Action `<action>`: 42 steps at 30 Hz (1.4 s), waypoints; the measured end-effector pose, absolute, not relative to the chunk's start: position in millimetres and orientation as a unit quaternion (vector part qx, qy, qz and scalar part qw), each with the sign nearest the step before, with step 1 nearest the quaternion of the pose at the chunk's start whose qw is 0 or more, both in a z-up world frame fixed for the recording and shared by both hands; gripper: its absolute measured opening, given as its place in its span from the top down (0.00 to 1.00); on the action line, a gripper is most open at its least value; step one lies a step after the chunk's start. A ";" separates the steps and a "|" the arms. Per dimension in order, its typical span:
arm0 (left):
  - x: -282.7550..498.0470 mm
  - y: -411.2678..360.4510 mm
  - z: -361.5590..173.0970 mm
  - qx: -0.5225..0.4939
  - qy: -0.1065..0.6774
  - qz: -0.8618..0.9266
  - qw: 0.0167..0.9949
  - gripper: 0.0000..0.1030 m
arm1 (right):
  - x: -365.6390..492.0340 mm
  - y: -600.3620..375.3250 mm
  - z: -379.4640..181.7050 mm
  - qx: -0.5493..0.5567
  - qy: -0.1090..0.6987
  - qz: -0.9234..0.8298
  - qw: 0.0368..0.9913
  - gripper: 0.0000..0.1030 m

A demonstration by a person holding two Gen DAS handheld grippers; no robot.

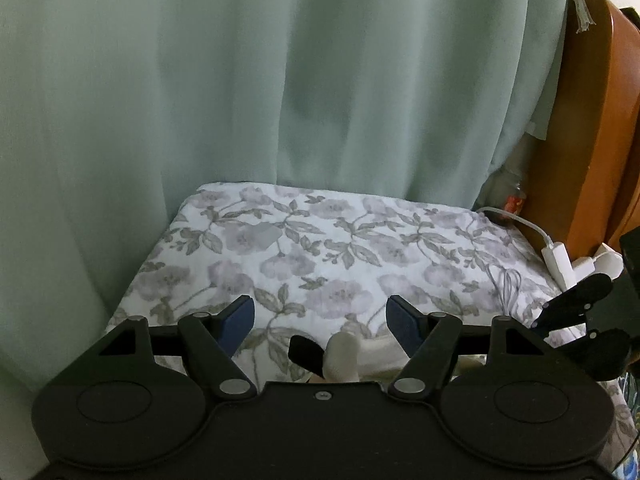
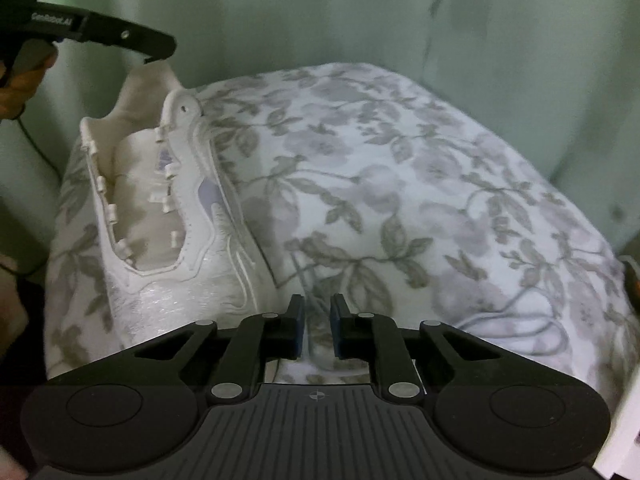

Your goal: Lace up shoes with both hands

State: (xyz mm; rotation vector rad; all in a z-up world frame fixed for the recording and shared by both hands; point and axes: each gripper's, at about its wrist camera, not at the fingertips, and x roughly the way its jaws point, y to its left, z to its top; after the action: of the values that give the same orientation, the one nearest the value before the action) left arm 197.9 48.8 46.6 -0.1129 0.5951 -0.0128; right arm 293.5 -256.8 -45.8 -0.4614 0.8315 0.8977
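Observation:
A white shoe (image 2: 168, 208) with bare eyelet loops lies on a floral cushion (image 2: 400, 184). My left gripper (image 1: 322, 318) hangs over its raised back end. The jaws stand wide open, and the shoe's white top (image 1: 342, 354) and a black tab (image 1: 306, 354) sit low between them, untouched. One of its fingers (image 2: 132, 38) shows just above that end in the right wrist view. My right gripper (image 2: 318, 324) is low over the cushion beside the toe, with only a narrow gap between its pads. Thin strands of the pale lace (image 2: 520, 332) run toward that gap. I cannot see the pads pressing them.
A pale green curtain (image 1: 280, 80) hangs right behind the cushion. At the right stand an orange-brown wooden board (image 1: 592, 140) and a white charger with its cable (image 1: 556, 260). A loop of the lace (image 1: 508, 284) lies near that edge of the cushion.

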 end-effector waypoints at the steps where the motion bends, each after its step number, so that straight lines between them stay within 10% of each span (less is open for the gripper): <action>1: 198.2 48.4 47.2 -0.055 0.292 -0.006 0.955 0.31 | 295.2 -257.4 -45.8 -0.214 0.389 0.423 0.790 0.89; 42: 187.2 -34.8 60.2 -0.060 0.285 -0.178 0.940 0.31 | 193.2 -335.7 -6.9 -0.145 0.346 0.308 0.874 0.99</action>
State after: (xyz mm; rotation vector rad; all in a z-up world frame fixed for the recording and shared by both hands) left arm 187.2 -34.8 60.2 -0.1222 0.5823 -0.3624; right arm 193.2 -335.7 -6.9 -0.3036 0.7232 0.6431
